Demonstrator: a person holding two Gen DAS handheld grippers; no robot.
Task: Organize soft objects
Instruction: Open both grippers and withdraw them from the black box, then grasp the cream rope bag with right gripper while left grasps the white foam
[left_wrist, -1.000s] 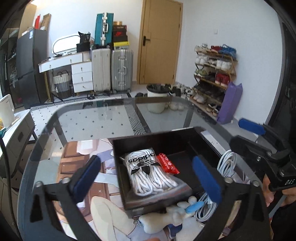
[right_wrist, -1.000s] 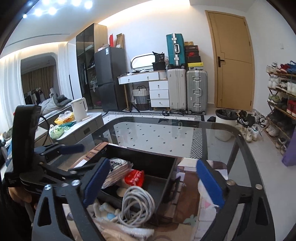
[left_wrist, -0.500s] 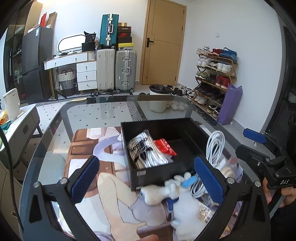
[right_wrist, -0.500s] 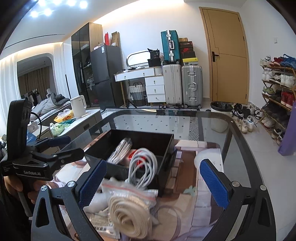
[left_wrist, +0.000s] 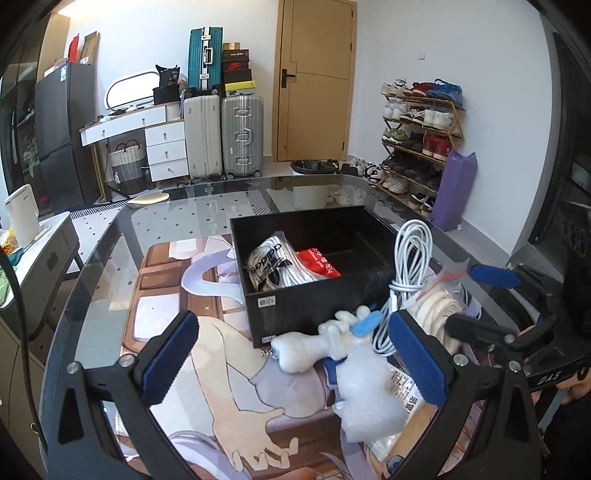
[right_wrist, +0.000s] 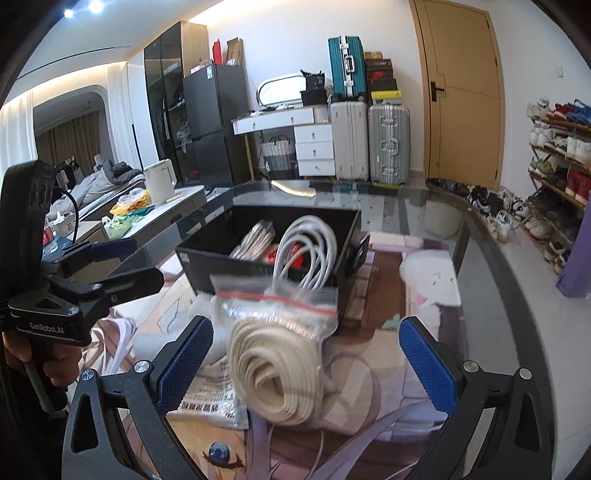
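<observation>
Both tongs are spread wide and hold nothing. The left tongs (left_wrist: 295, 354) hover short of the black box (left_wrist: 295, 306), near its front wall; the right tongs (right_wrist: 304, 363) hover on the same side of the box, toward its right front corner.

Inside the box lie a bag of white laces (left_wrist: 275, 267) against the left wall and a red packet (left_wrist: 319, 262) beside it; the right half of the box floor is bare. A coiled white cable (right_wrist: 306, 251) leans at the box's right front corner, its loops standing upright; whether it rests on the rim or just outside cannot be told. In front of the box, on the table (left_wrist: 110, 258), sit a white plush toy (left_wrist: 354, 373) and a zip bag of cream rope (right_wrist: 280, 369).

The rope bag lies directly between the right tongs' pads, tilted, its long axis running toward the box, so the right hand looks the nearer one for it. The plush sits just inside the left tongs' right pad (left_wrist: 419, 354), its long axis slanting away from the box's front wall. Either move would need a lift over that front wall into the open right half; the leaning cable crowds that route and could snag.
</observation>
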